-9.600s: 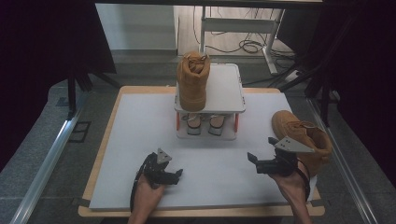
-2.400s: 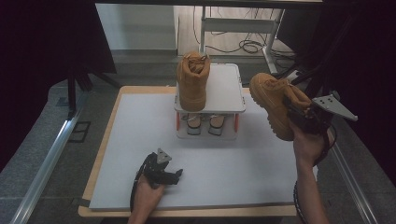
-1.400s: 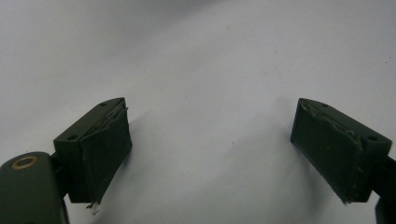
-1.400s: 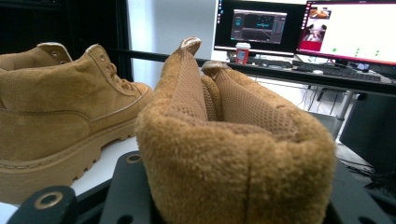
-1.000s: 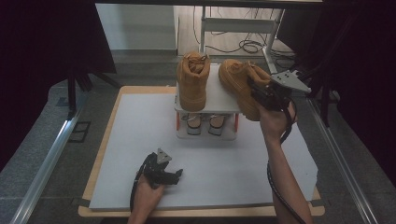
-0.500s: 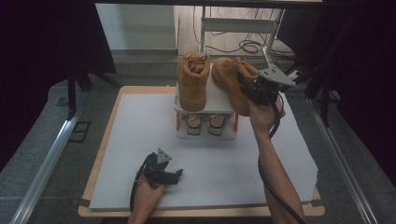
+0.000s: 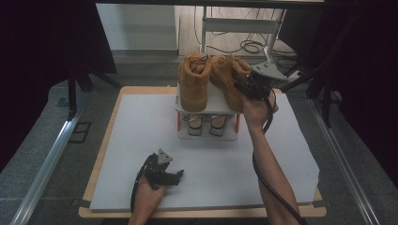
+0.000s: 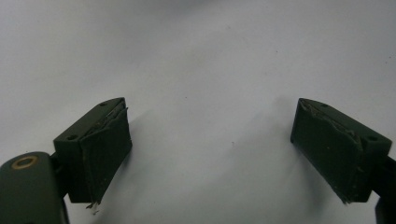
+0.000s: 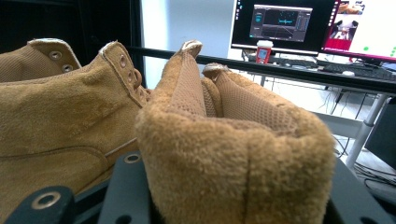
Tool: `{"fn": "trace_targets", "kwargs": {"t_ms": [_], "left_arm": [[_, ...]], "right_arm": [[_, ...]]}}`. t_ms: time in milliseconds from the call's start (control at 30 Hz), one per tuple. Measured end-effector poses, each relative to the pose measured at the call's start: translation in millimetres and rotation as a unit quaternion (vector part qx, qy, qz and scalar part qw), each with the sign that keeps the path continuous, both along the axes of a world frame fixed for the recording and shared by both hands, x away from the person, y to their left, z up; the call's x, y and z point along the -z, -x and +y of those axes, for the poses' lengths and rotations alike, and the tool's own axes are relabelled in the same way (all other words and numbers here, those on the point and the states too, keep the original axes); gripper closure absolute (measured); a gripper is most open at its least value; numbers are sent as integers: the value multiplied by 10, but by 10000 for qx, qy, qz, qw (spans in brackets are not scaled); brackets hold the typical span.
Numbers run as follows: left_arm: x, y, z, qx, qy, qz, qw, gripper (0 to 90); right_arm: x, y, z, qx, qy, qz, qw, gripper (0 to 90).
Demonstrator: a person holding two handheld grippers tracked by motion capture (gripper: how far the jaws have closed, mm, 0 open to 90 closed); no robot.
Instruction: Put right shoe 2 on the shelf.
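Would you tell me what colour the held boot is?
Tan suede; the boot shows best in the right gripper view.

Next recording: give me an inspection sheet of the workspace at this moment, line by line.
Surface: white mat on a wooden-edged table, bare in front.
Job's things: two tan boots on the white rack; left boot stands upright, right boot tilted, held at its heel collar.
Clutter: pair of shoes on the rack's lower shelf.
Grippers: right gripper shut on the right boot; left gripper open, resting on the mat.
Cables: black cable trails along the right forearm; loose cables on the floor behind.
Surroundings: monitors on a desk beyond.
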State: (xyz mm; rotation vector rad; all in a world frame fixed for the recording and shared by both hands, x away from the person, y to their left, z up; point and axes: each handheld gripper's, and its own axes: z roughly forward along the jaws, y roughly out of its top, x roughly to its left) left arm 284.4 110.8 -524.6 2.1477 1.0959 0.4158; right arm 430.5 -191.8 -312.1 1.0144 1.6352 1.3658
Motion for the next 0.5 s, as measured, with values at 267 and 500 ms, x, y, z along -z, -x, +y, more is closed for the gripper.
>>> {"fn": "trace_targets", "kwargs": {"t_ms": [267, 500], "left_arm": [[-1, 1, 0, 4, -6, -3, 10000, 118], [0, 1, 0, 4, -6, -5, 10000, 118]], "right_arm": [[34, -47, 7, -61, -8, -2, 10000, 436], [74, -30, 21, -112, 239, -3, 9997, 246]]}}
